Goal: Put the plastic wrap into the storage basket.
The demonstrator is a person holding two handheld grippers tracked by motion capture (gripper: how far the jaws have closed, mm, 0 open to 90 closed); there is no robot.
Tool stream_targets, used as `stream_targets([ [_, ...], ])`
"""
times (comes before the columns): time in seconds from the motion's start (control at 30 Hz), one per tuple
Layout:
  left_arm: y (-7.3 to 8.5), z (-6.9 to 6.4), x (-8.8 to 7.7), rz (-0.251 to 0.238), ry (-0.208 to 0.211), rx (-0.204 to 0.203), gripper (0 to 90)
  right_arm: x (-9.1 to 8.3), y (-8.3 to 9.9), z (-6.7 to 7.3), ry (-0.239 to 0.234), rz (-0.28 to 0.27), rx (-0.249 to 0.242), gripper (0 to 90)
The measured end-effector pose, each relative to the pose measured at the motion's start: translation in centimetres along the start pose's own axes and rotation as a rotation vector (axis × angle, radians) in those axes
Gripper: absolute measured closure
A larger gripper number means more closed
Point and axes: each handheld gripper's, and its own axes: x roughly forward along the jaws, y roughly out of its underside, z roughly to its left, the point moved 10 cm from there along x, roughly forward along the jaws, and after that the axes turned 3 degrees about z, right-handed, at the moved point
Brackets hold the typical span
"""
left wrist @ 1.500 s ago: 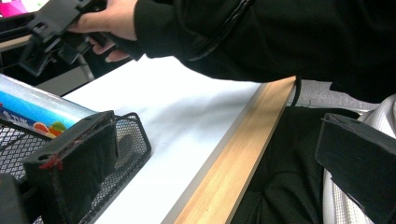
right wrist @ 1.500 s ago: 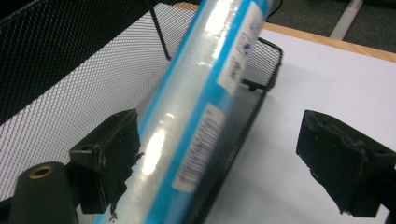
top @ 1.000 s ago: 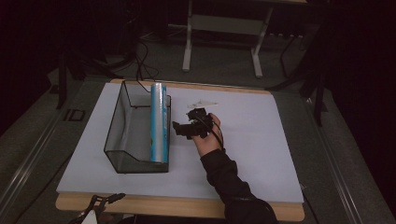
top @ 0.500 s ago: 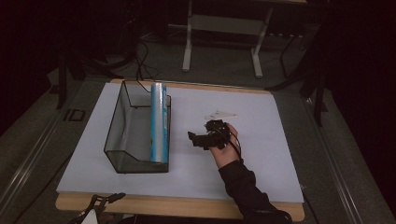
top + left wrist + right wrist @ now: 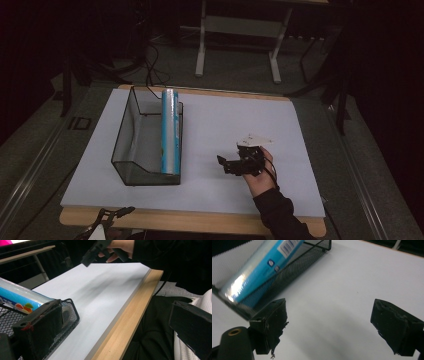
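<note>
Black mesh basket (image 5: 131,150) is seen at the left of the white board (image 5: 220,125), with a blue roll (image 5: 170,131) laid along its right wall, inside it. Placement is judged done. At centre-right, the right gripper (image 5: 223,163) is held in a hand (image 5: 257,175) over bare board, well apart from the basket, jaws spread, nothing gripped. The left gripper (image 5: 107,220) is kept low at the table's front edge, jaws also apart and unloaded. Nothing obvious is judged left.
</note>
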Motion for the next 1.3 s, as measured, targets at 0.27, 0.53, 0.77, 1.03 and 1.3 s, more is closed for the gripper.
stream_targets([
  [0.27, 0.0, 0.0, 0.1, 0.003, 0.001, 0.001, 0.1, -1.6, 1.6, -0.7, 0.001, -0.020, 0.011, 13.5],
  [0.53, 0.0, -0.1, 0.0, 0.003, 0.001, 0.002, 0.1, -3.3, 3.2, -0.8, 0.011, -0.028, 0.004, 13.5],
  [0.77, 0.0, -0.1, 0.0, 0.003, -0.001, 0.002, 0.1, -4.3, 4.4, -1.3, 0.032, -0.029, -0.014, 13.6],
  [1.03, 0.0, -0.1, 0.0, 0.000, -0.001, 0.004, 0.1, -5.3, 6.1, -2.2, 0.063, -0.032, -0.022, 13.6],
  [1.3, 0.0, -0.2, 0.0, 0.003, 0.002, 0.006, 0.1, -6.5, 7.0, -2.8, 0.077, -0.041, -0.005, 13.5],
])
